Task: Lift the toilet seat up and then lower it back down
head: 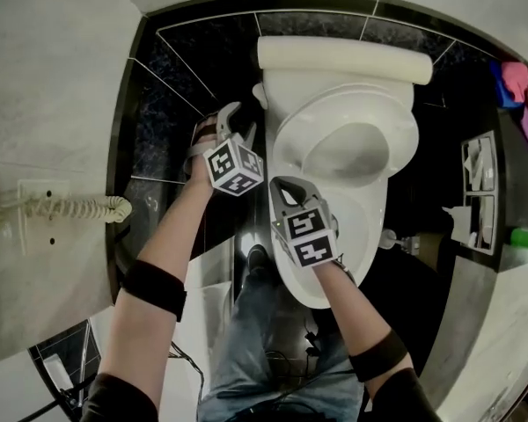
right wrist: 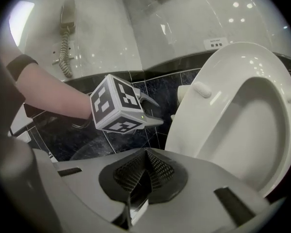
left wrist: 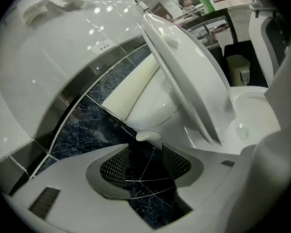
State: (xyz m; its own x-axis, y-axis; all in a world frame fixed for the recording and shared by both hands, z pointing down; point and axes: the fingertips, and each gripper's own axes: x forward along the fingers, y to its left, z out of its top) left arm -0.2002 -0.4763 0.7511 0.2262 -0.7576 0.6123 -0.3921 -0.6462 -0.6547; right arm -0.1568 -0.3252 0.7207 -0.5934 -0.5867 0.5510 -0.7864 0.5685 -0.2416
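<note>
The white toilet seat point(head: 348, 148) stands raised, tilted up toward the tank point(head: 343, 57). In the left gripper view the seat point(left wrist: 189, 76) shows on edge, and in the right gripper view the seat point(right wrist: 242, 115) shows its underside with two bumpers. My left gripper point(head: 238, 123) hangs at the bowl's left side, near the hinge end. Its jaws point(left wrist: 145, 166) stand open with only dark floor tiles between the pads, apart from the seat. My right gripper point(head: 286, 187) is over the bowl's point(head: 352, 236) front left rim, and its pads point(right wrist: 144, 171) meet on nothing.
A wall phone with a coiled cord point(head: 70, 207) hangs on the left wall. Dark tiles point(head: 172, 77) run behind and beside the toilet. A shelf unit point(head: 480, 192) and a small bin point(left wrist: 238, 69) stand to the right. The person's legs point(head: 264, 323) are in front of the bowl.
</note>
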